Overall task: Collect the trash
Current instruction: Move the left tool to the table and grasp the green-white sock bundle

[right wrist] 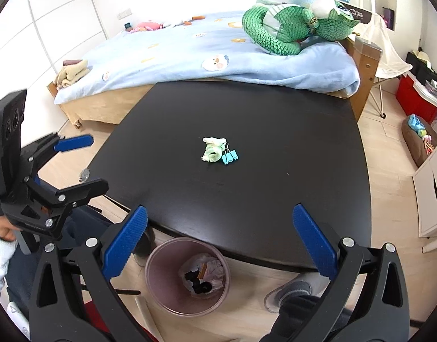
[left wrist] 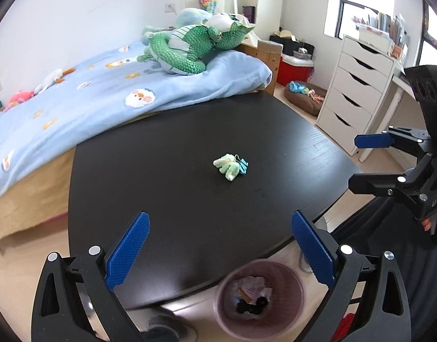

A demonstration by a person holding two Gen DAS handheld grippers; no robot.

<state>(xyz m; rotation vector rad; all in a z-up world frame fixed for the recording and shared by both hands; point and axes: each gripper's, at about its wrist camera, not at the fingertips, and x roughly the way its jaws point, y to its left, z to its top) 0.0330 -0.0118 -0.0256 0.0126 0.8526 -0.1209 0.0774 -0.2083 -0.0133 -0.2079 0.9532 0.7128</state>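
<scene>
A crumpled pale green scrap (left wrist: 226, 166) (right wrist: 212, 149) lies mid-table on the black table (left wrist: 161, 176) (right wrist: 275, 142), touching a blue binder clip (left wrist: 242, 166) (right wrist: 229, 156). A pink waste bin (left wrist: 296, 280) (right wrist: 155, 273) with paper and dark scraps inside stands on the floor under the near table edge. My left gripper (left wrist: 220, 222) (right wrist: 84, 165) is open and empty, above the near table edge. My right gripper (right wrist: 218, 216) (left wrist: 352, 162) is open and empty, held over the near edge too.
A bed with a blue blanket (left wrist: 90, 85) (right wrist: 218, 48) and a green plush dragon (left wrist: 195, 48) (right wrist: 289, 28) borders the table's far side. A white drawer unit (left wrist: 355, 91) and a brown pet bed (left wrist: 304, 94) stand to the right. A slippered foot (right wrist: 292, 293) is beside the bin.
</scene>
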